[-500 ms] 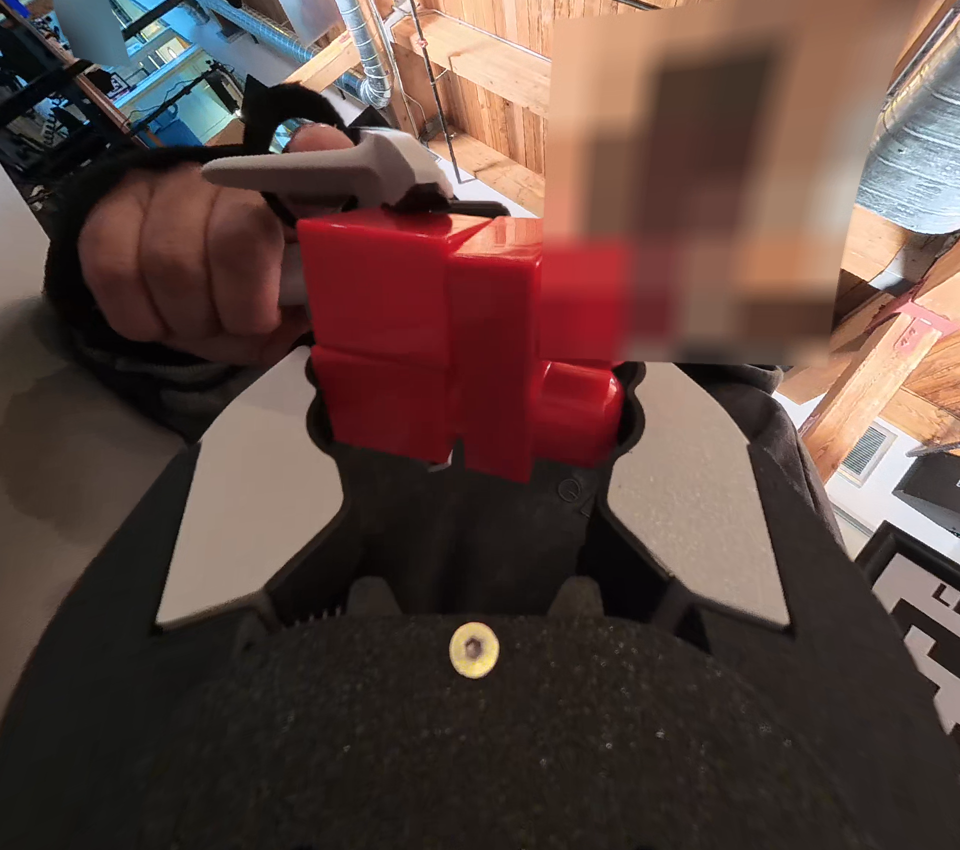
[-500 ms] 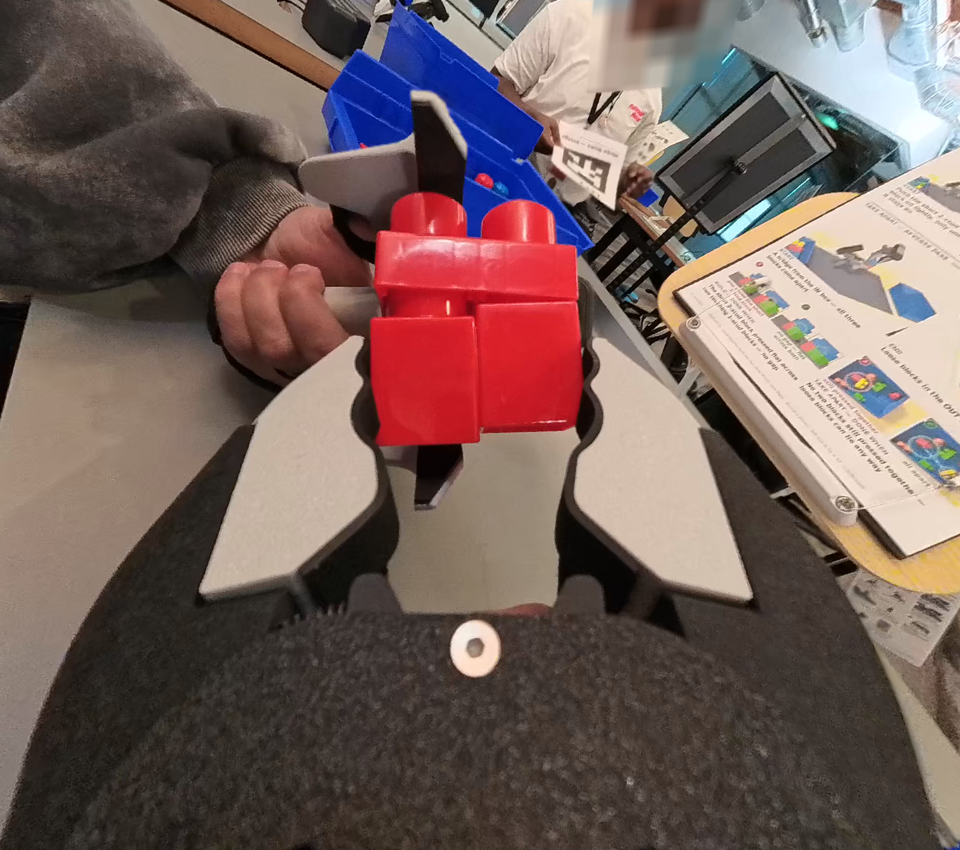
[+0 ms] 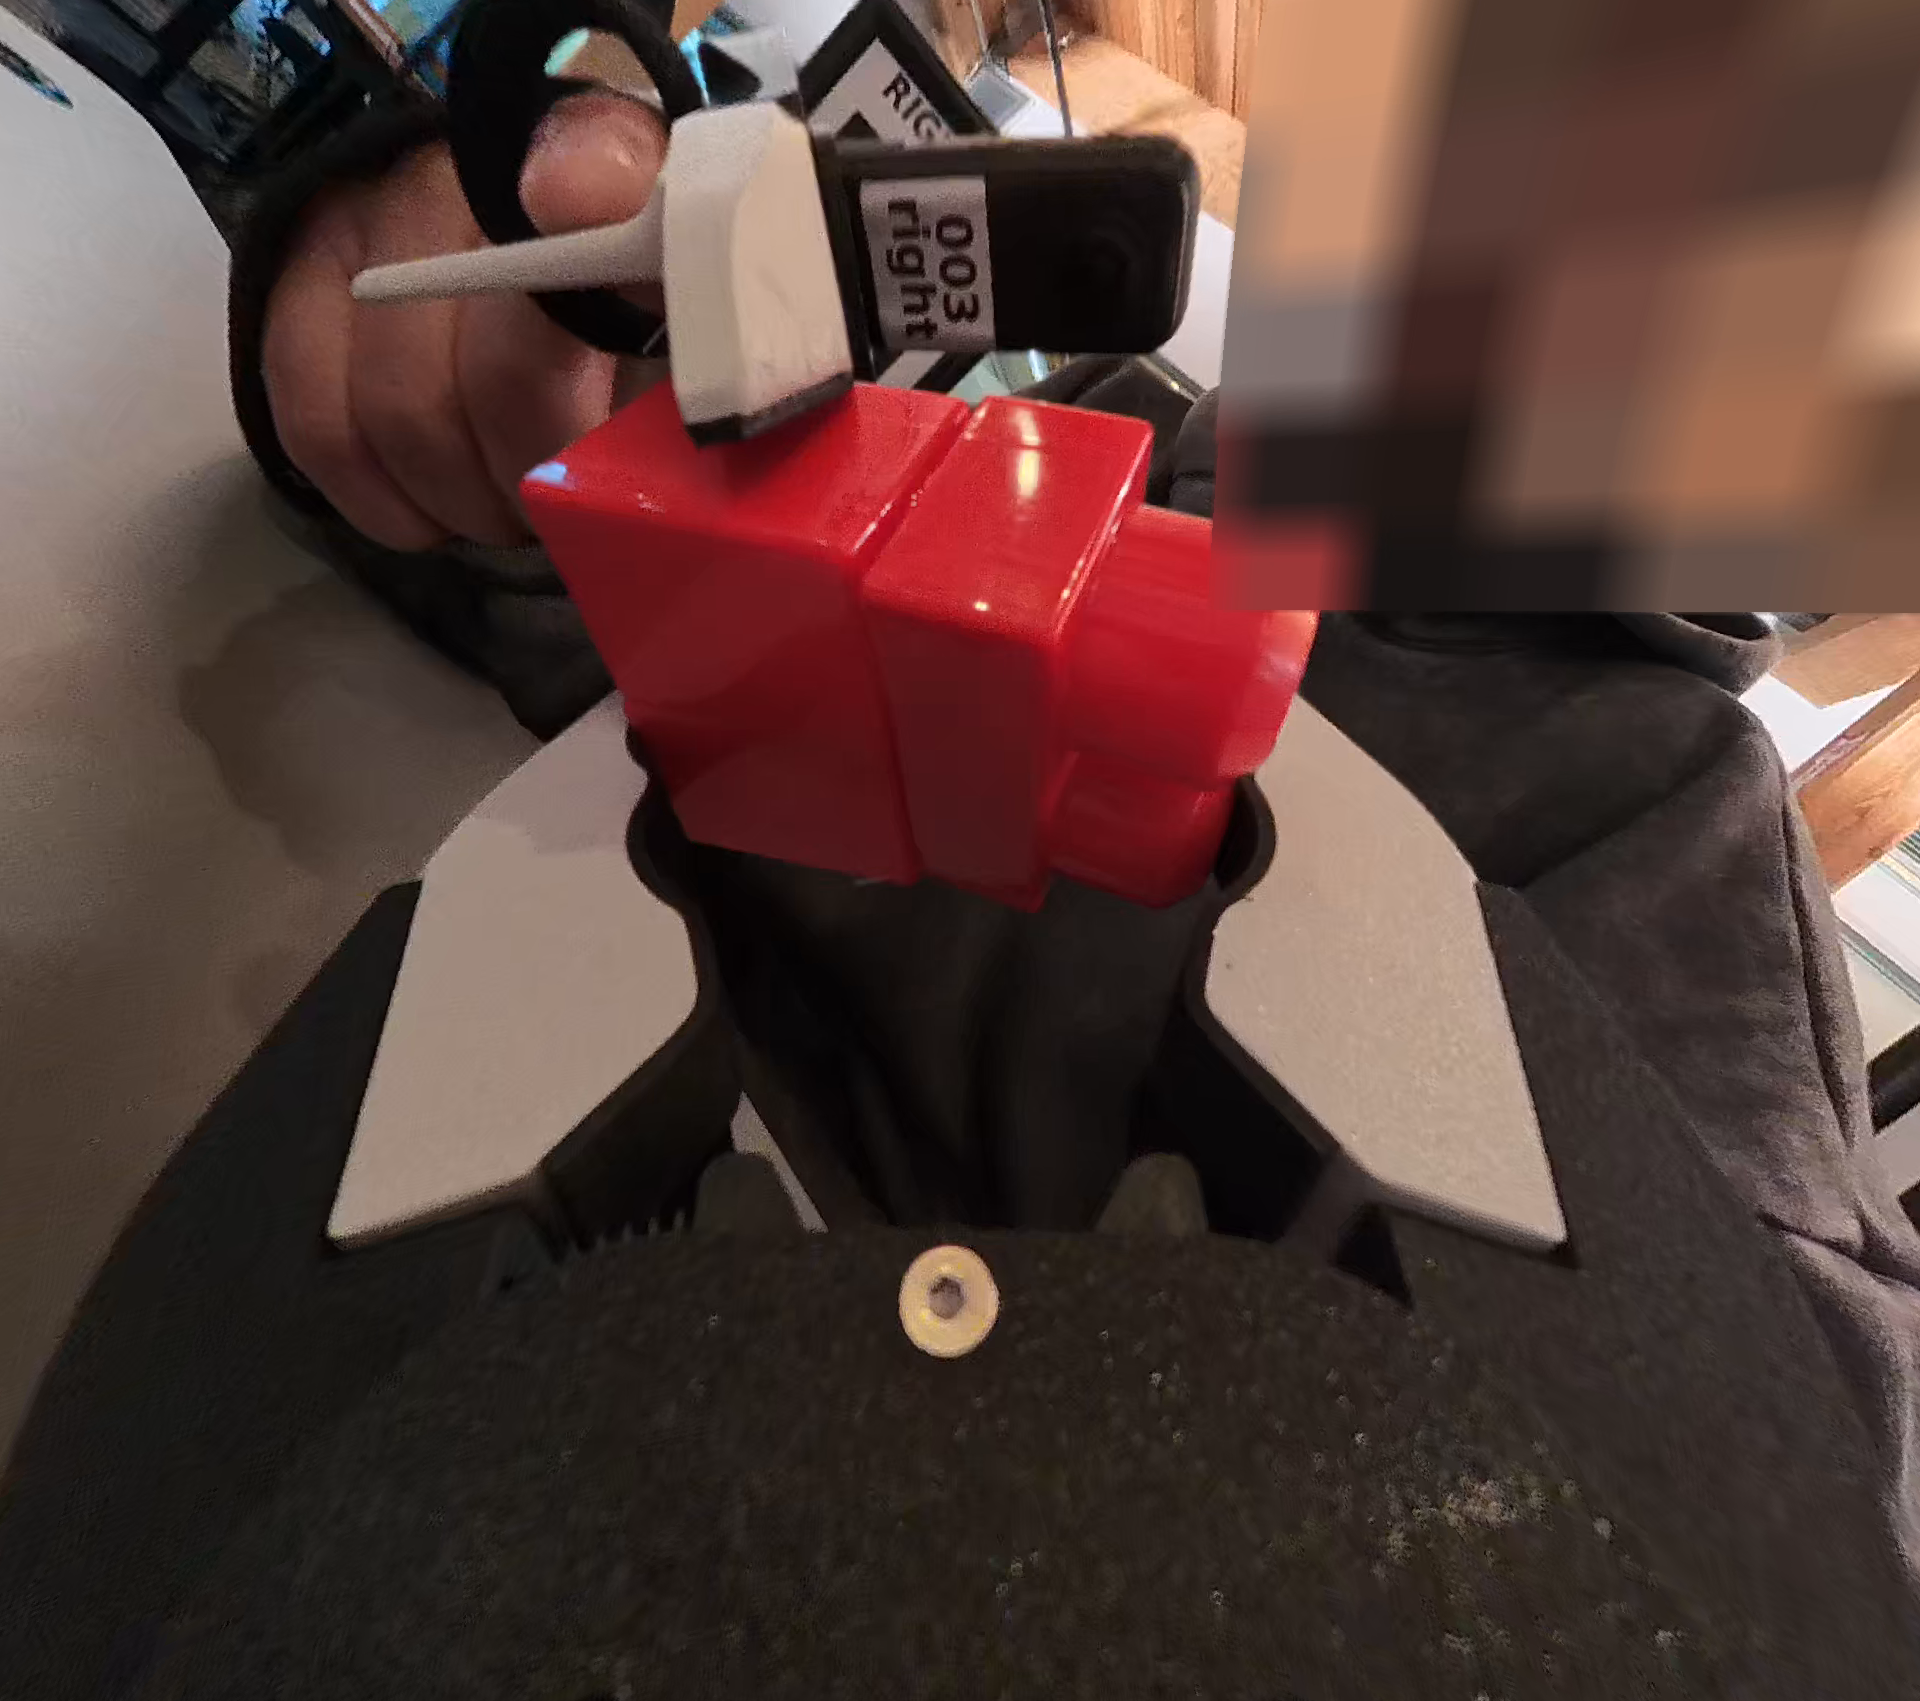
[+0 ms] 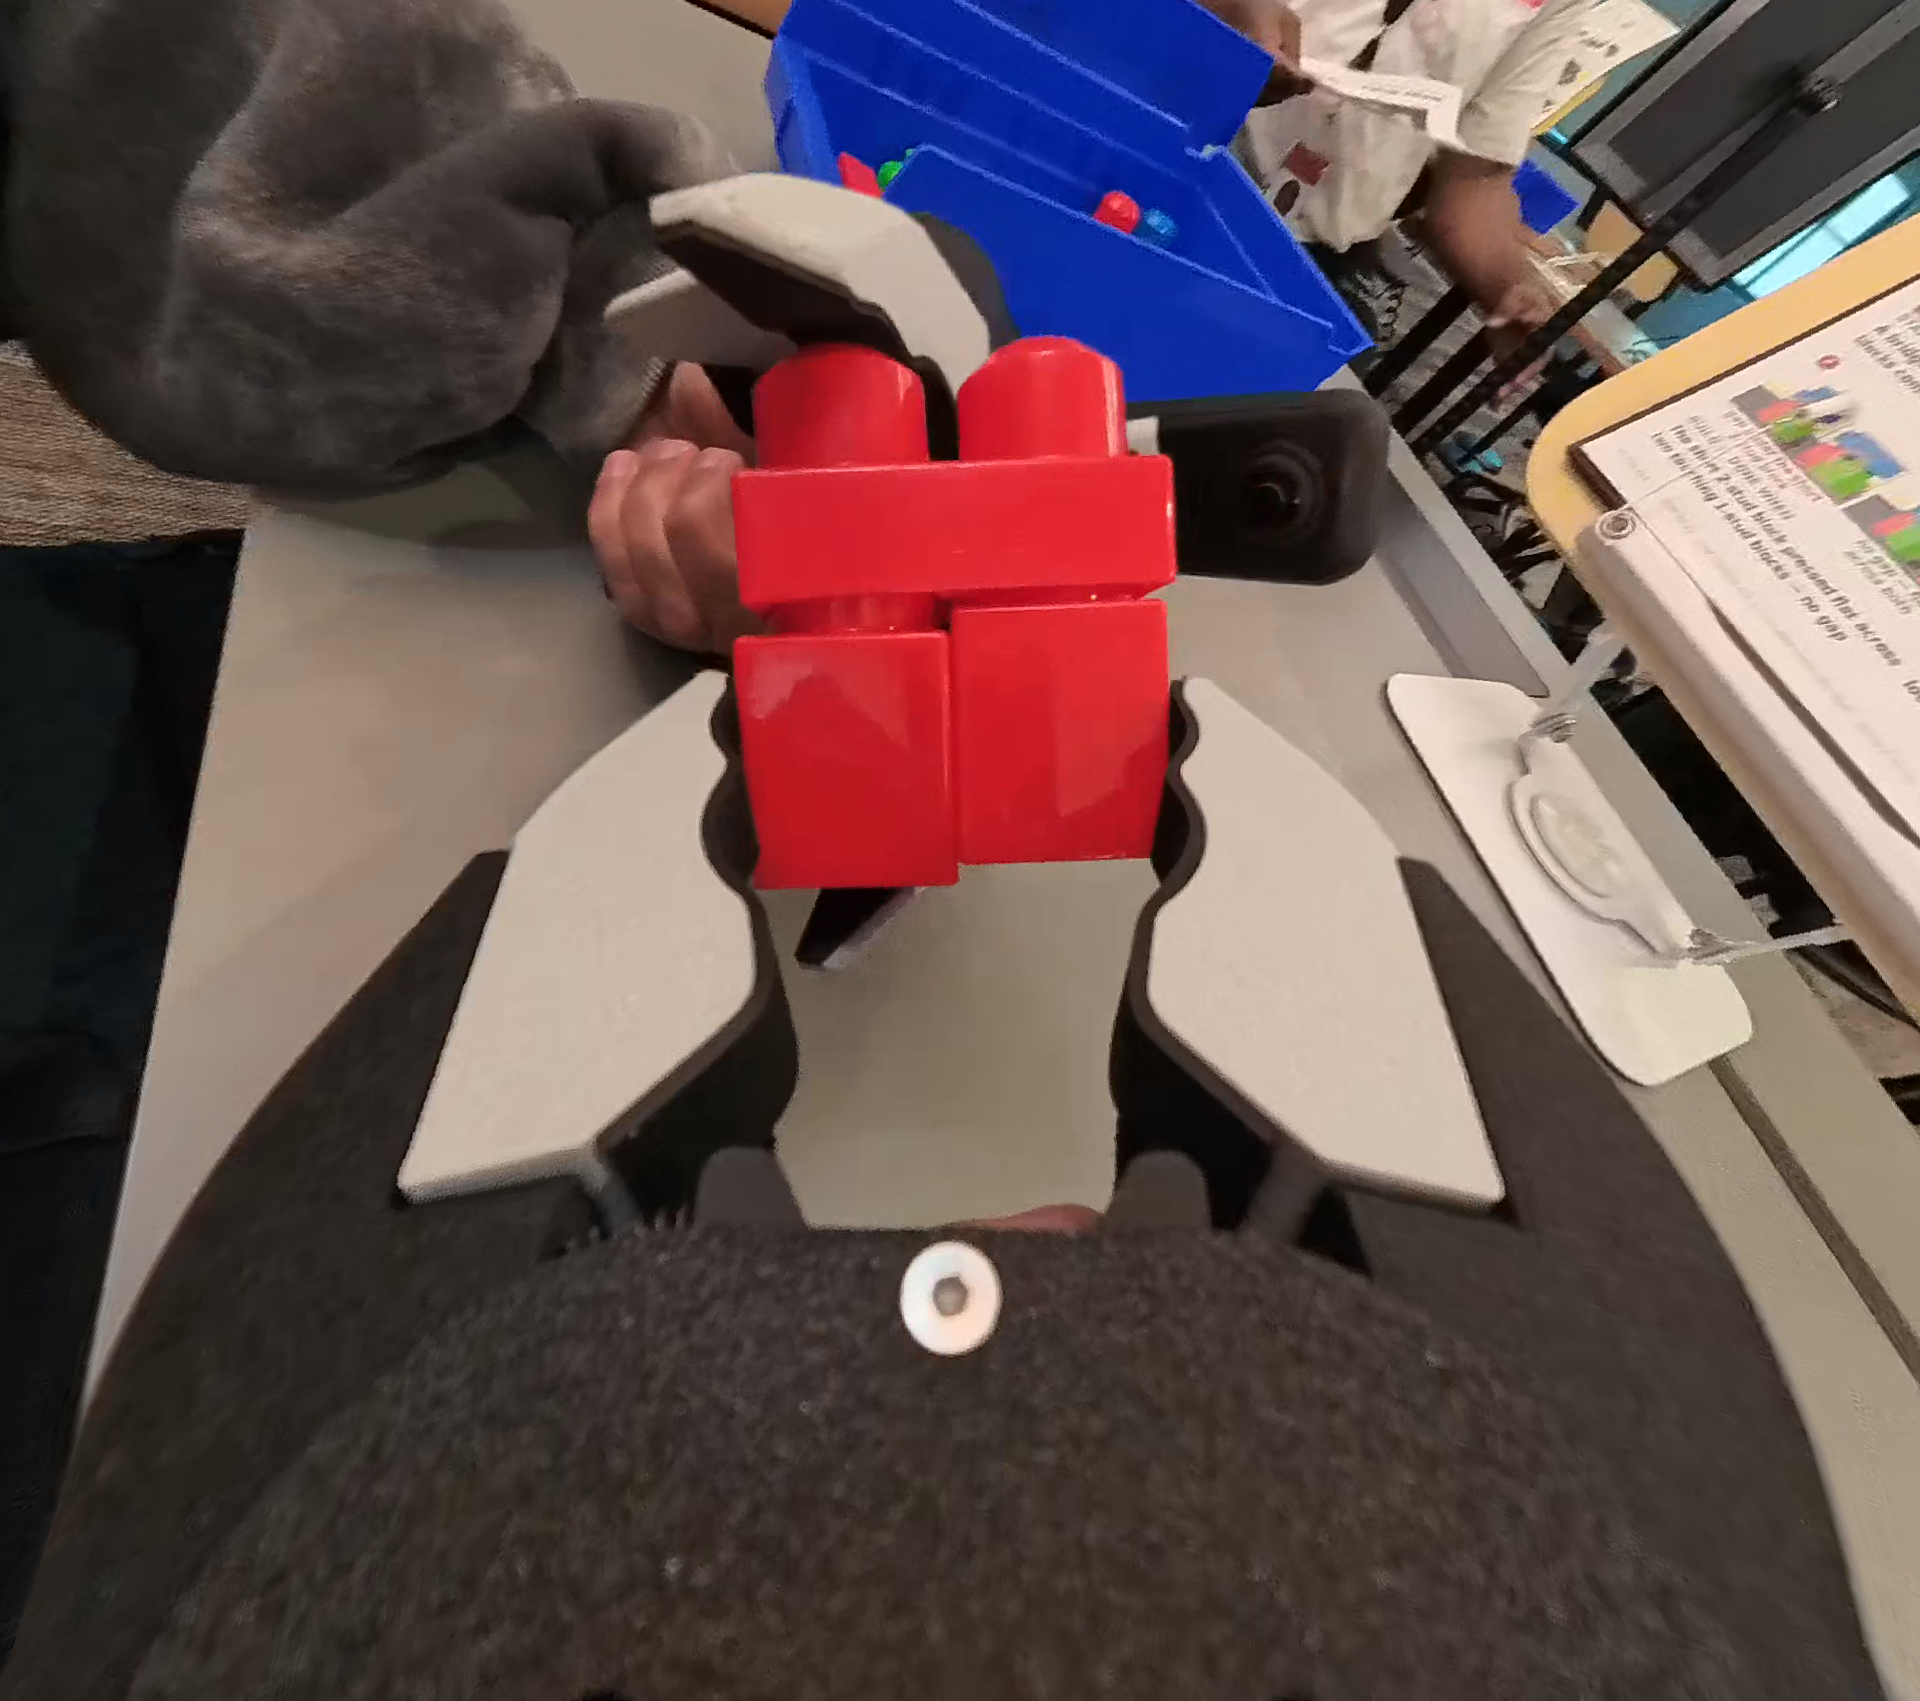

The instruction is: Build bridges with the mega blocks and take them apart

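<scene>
Three red mega blocks make up one small bridge (image 4: 951, 664) held in the air above the grey counter (image 4: 343, 778), gripped from both sides at once. In the right wrist view the right gripper (image 4: 951, 778) has its jaws clenched on the two lower blocks, which sit side by side; the wide two-stud block lies across their tops, with a slight gap showing on its left side. The left gripper (image 4: 831, 612) reaches in from behind, one finger curved over the studs and the other showing just under the blocks. In the left wrist view the left gripper (image 3: 940, 778) has its jaws clamped on the bridge (image 3: 894, 643), one on the bottom of the lower block and one on the studs. The right gripper's white finger (image 3: 753, 280) rests on the upper face of the bridge. Blue bins (image 4: 1049, 197) with loose blocks stand at the far edge of the counter, and a sheet of printed instructions (image 4: 1766, 571) lies on a separate table at the right.
</scene>
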`<state>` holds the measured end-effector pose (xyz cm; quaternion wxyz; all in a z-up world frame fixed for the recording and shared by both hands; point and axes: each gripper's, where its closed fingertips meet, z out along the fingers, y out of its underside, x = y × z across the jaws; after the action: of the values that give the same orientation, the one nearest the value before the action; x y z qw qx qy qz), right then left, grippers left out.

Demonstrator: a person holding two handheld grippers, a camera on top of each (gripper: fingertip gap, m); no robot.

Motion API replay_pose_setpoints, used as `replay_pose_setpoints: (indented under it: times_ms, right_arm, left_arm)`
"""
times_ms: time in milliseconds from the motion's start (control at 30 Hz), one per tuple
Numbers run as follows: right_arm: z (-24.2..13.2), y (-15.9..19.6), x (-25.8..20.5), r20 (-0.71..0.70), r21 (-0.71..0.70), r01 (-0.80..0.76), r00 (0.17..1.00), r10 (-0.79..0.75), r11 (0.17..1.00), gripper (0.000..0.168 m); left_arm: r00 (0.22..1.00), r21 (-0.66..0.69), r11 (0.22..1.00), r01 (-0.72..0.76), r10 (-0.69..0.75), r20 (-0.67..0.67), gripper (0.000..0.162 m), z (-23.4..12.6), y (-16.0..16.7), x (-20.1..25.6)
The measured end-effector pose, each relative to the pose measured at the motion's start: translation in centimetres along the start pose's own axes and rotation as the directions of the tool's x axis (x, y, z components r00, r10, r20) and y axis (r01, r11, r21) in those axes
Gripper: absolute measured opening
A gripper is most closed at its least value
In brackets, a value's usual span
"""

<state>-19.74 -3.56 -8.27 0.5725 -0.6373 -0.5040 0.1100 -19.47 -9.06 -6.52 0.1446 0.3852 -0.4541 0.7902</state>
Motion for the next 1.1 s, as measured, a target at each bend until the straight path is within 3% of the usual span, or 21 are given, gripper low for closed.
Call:
replay_pose_setpoints:
  times_ms: [167,333,467,833,1100]
  right_arm:
    - [-0.3,-1.0,0.3,-0.042,0.027,0.041,0.998,-0.04,0.999,0.075]
    - [-0.9,-1.8,1.8,-0.202,0.009,0.166,0.966,-0.161,0.986,0.076]
    - [-0.4,-1.3,1.5,-0.193,-0.019,0.164,0.967,-0.165,0.986,0.076]
    - [-0.4,-1.6,-0.6,-0.021,0.031,0.095,0.995,-0.094,0.995,0.077]
    - [-0.5,-1.3,0.2,-0.108,0.015,0.157,0.982,-0.155,0.987,0.076]
  left_arm:
    - [1.0,-0.04,0.999,-0.007,0.008,0.023,0.103,0.3,-0.2,0.6]
    - [0.999,0.147,0.989,0.002,0.003,-0.04,0.107,0.4,-2.6,1.6]
    - [0.994,0.216,0.975,0.051,-0.028,-0.104,0.109,0.4,-2.5,1.2]
    - [0.999,-0.023,0.999,-0.023,0.022,-0.042,0.106,1.5,0.3,1.5]
    - [0.998,0.008,1.0,-0.016,0.015,0.055,0.106,1.3,-0.6,0.8]
